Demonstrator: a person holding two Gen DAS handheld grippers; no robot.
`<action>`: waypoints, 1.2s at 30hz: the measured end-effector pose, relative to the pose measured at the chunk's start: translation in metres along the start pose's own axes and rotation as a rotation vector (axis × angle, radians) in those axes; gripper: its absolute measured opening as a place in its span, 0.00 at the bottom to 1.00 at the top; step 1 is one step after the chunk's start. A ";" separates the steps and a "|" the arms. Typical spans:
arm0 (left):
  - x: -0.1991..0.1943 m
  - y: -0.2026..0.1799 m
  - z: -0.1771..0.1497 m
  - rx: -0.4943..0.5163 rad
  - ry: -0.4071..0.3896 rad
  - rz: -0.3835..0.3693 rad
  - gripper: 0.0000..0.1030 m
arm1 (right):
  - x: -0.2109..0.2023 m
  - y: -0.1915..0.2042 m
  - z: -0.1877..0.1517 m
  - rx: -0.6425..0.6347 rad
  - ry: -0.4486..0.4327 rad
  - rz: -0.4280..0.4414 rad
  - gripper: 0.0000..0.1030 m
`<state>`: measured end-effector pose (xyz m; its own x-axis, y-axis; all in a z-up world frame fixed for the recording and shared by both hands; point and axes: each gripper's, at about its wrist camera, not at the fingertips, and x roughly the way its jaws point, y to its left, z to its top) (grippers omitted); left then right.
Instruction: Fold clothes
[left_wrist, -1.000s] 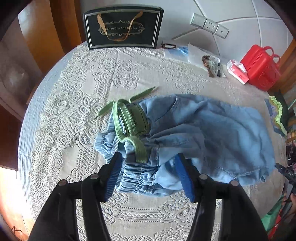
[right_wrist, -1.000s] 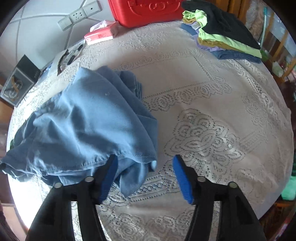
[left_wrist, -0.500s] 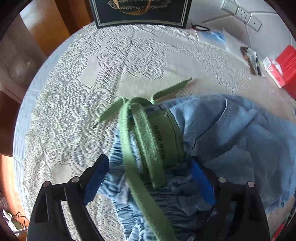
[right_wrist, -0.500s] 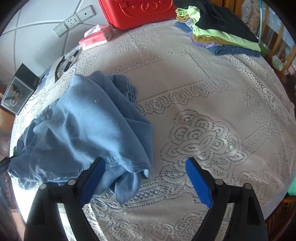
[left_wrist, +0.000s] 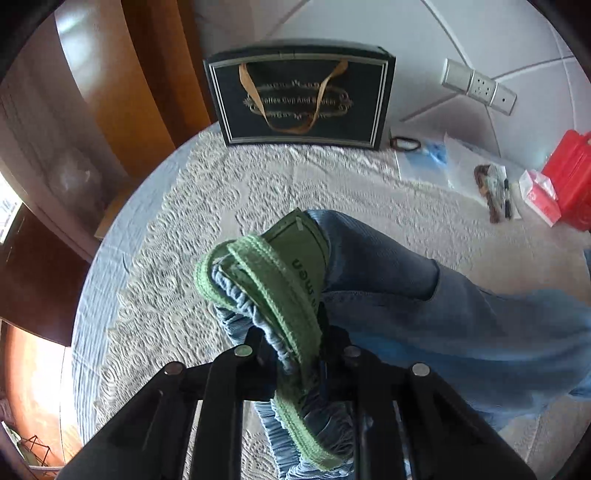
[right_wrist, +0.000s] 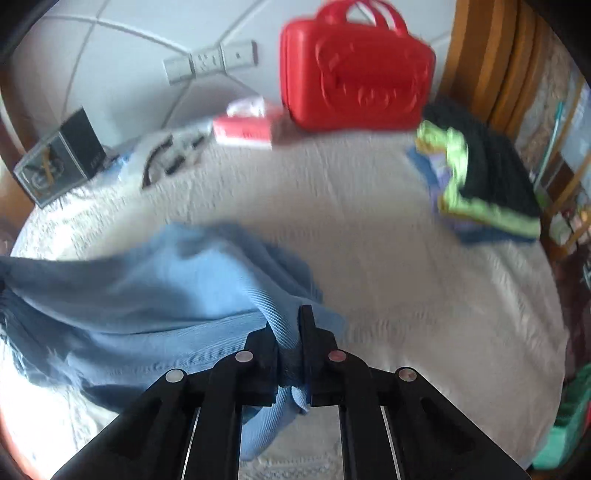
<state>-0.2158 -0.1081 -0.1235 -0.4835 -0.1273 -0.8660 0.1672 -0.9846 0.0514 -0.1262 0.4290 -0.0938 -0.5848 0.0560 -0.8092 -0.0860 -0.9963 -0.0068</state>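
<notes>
Blue denim shorts with a green waistband and drawstring hang over the lace-covered table. My left gripper is shut on the waistband end and holds it raised. In the right wrist view the same shorts stretch to the left, and my right gripper is shut on their hem end, lifted off the tablecloth. That view is blurred by motion.
A black gift bag stands at the table's back. Papers and small items and a red case lie along the wall. A stack of folded clothes sits at the right. A pink tissue pack lies beside the case.
Both grippers were open over the shorts; each has closed on its end, the left on the waistband, the right on the hem, and lifted the cloth off the table.
</notes>
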 end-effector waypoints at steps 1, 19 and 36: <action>0.000 0.003 0.012 -0.014 -0.020 0.006 0.15 | -0.009 0.005 0.019 -0.021 -0.056 0.000 0.09; 0.052 0.011 -0.058 -0.037 0.194 -0.066 0.59 | 0.052 -0.018 -0.012 0.084 0.150 0.078 0.76; 0.079 0.011 -0.080 -0.081 0.246 -0.048 0.31 | 0.085 0.026 0.003 -0.142 0.195 -0.003 0.08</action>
<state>-0.1828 -0.1192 -0.2309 -0.2710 -0.0385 -0.9618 0.2221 -0.9747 -0.0235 -0.1803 0.4078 -0.1613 -0.4165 0.0590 -0.9072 0.0349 -0.9961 -0.0808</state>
